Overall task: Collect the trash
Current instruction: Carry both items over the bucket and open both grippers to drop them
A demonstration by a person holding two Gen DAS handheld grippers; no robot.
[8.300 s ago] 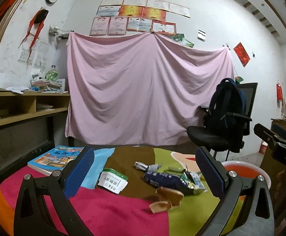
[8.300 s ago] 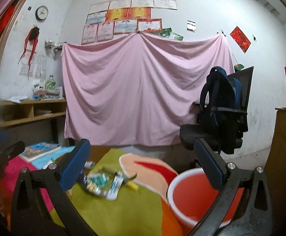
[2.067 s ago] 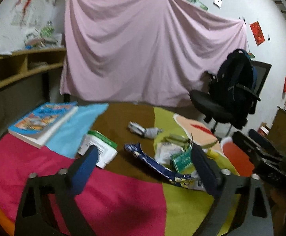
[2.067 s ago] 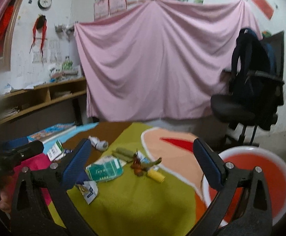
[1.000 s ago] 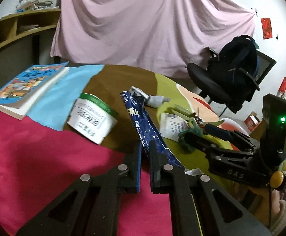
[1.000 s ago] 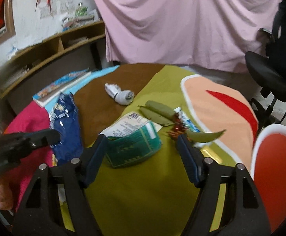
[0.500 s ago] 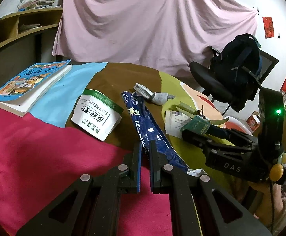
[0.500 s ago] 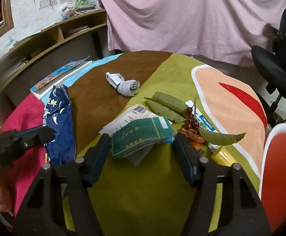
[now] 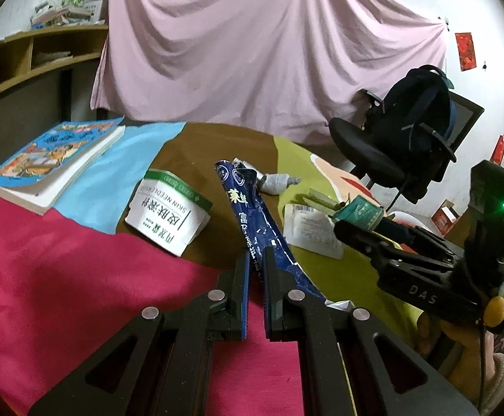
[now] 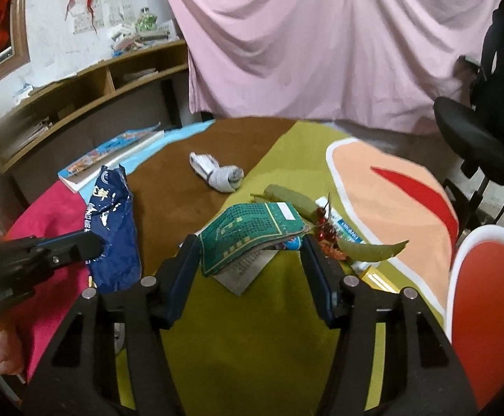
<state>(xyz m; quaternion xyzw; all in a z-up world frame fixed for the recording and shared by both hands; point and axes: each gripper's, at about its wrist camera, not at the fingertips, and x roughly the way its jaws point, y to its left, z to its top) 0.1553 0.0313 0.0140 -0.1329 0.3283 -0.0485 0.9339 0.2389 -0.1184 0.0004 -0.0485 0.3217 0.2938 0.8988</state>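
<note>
Currently two grippers in use. Left gripper [image 9: 255, 260], lower centre of the left wrist view, is clamped on one blue snack wrapper [image 9: 252, 215] that rises toward frame centre. Right gripper [image 10: 250, 246] pinches one green packet [image 10: 252, 232] between its jaws, mid-frame, lifted off the worktop [image 10: 252, 329].

Loose items counted: one book [image 9: 51, 163], one white box [image 9: 168, 218], one grey wad [image 10: 217, 173], two green leaves [image 10: 369, 248].

Right wrist view alone shows the red bucket [image 10: 487, 305], cut off at the right edge. Red berries beside the leaves are hard to make out.
</note>
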